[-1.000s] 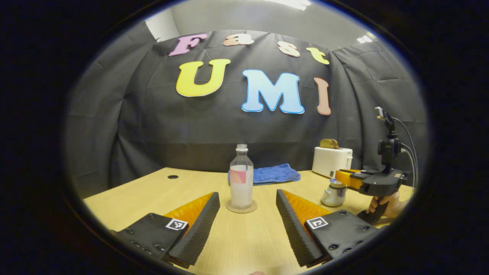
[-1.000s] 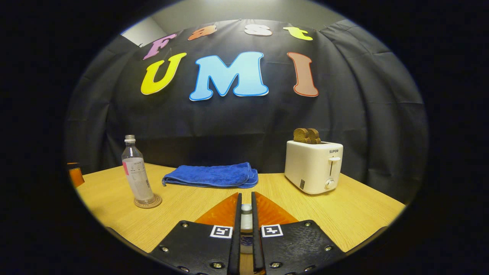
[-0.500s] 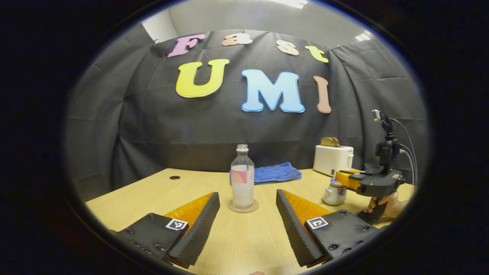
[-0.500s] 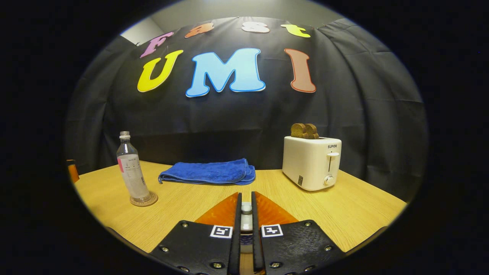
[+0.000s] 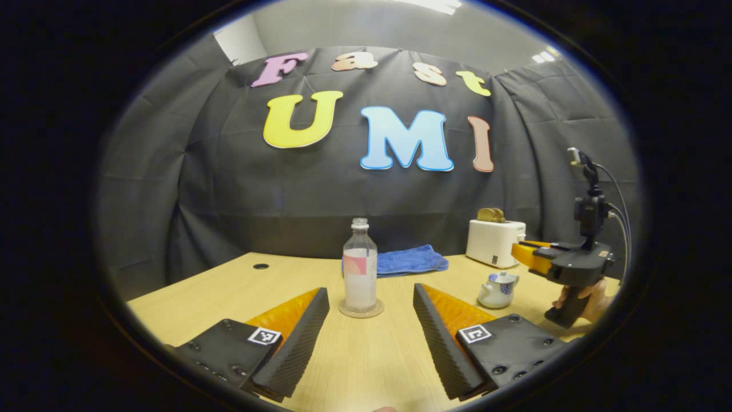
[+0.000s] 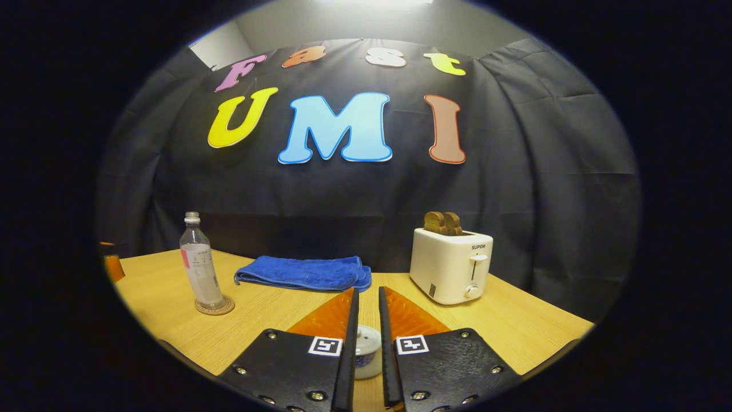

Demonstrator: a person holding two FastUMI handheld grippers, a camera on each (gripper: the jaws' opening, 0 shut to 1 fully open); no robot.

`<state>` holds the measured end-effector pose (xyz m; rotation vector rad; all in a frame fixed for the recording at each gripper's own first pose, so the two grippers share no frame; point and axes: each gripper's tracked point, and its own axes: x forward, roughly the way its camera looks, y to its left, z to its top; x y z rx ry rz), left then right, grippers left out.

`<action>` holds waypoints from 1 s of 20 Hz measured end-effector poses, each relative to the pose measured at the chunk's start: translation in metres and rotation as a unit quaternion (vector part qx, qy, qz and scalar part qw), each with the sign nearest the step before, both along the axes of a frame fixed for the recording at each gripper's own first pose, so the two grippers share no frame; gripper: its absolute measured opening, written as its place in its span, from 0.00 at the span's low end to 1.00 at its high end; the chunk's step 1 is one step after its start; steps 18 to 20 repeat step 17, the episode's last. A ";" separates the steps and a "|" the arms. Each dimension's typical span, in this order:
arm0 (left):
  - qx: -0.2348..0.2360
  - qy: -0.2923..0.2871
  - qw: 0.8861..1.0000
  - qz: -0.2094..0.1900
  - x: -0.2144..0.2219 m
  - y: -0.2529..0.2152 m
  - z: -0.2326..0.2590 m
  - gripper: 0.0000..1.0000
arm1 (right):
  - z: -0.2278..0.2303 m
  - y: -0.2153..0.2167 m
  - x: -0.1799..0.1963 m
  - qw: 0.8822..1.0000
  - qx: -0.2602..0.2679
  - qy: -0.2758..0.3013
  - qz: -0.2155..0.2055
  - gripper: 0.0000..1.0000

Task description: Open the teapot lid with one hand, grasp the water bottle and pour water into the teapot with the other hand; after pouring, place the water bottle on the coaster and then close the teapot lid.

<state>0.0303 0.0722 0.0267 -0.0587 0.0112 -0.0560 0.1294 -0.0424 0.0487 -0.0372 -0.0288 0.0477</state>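
Left tongs spread wide, water bottle upright on coaster just ahead between them. Right tongs barely apart, empty, above lidded teapot. Best widened, then lowered squarely onto the lid.

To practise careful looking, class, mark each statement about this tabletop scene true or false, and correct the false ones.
1. The water bottle stands upright on the coaster. True.
2. The teapot has its lid off. False: the lid sits on it.
3. The left gripper is shut on the bottle. False: it is open, with the bottle beyond its fingertips.
4. Bread sticks up from the toaster. True.
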 end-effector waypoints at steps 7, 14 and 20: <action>-0.016 0.001 1.000 -0.015 -0.022 -0.042 -0.017 1.00 | 0.001 0.026 -0.113 1.000 0.002 -0.018 -0.009 0.75; 0.004 -0.023 1.000 -0.003 -0.061 -0.067 -0.018 1.00 | -0.036 0.056 -0.158 1.000 -0.016 0.007 0.010 0.77; -0.011 -0.008 1.000 0.011 -0.059 -0.065 -0.031 1.00 | -0.055 0.057 -0.152 0.999 0.011 0.035 0.006 0.77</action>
